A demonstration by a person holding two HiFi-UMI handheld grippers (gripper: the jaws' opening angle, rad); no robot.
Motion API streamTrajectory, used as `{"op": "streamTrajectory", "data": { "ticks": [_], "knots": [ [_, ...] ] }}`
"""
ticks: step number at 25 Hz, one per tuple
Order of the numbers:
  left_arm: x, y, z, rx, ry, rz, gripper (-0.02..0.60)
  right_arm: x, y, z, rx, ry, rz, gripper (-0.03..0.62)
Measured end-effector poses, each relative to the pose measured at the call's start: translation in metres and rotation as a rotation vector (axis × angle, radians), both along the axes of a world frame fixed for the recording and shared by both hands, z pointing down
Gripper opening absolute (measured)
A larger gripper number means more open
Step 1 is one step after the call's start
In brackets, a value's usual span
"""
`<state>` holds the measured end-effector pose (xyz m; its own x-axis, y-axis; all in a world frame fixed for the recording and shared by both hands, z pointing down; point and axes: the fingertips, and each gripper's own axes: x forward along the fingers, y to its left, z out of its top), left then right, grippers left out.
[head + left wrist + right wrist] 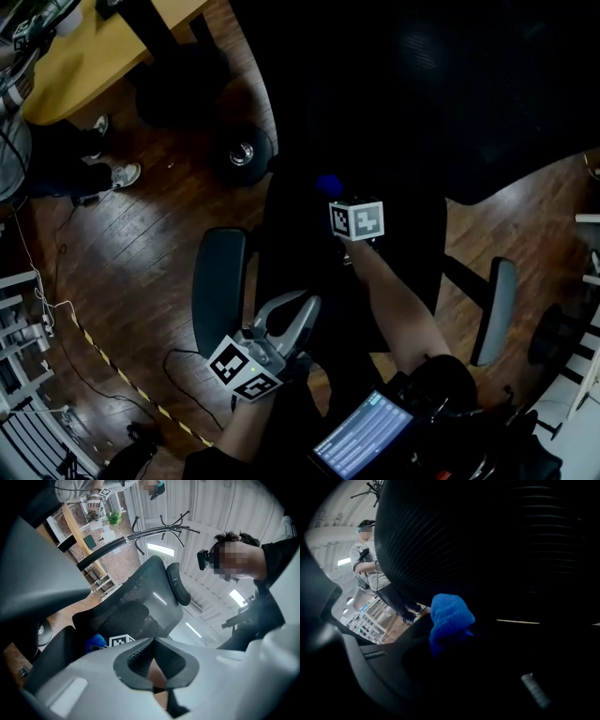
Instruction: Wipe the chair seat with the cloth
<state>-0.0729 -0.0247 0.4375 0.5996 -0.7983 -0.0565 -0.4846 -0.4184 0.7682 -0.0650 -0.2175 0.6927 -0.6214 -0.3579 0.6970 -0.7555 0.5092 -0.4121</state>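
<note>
My right gripper (333, 197) is clamped on the blue cloth (328, 184), low over the chair seat (403, 262) at its 12 o'clock end. My left gripper (298, 314), jaws together and empty, hangs at 7 o'clock. I judge the wiping is barely started, with most of the seat left.

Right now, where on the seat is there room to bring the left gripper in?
Bare seat between the armrest beside the left gripper and the right forearm. Crowded near the backrest, where the right gripper holds the cloth.

You'll find nothing legible: the screen (364, 436) at the head view's lower middle shows rows too small to read.
</note>
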Motion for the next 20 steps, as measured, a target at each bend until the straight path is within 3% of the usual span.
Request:
{"op": "streamTrajectory", "data": {
  "ticks": [6, 12, 15, 20],
  "knots": [
    [-0.001, -0.009, 0.005, 0.0, -0.008, 0.008, -0.008, 0.136, -0.019, 0.007, 0.017, 0.153, 0.208, 0.048],
    [0.007, -0.016, 0.008, -0.001, -0.009, 0.03, -0.006, 0.236, -0.007, -0.001, -0.015, 0.189, 0.353, 0.048],
    [0.021, -0.014, 0.006, 0.006, -0.003, 0.052, -0.006, 0.26, 0.002, -0.007, -0.01, 0.201, 0.381, 0.048],
    [0.034, -0.004, -0.002, 0.028, 0.014, 0.077, -0.008, 0.267, 0.012, -0.015, 0.014, 0.191, 0.396, 0.048]
  ]
}}
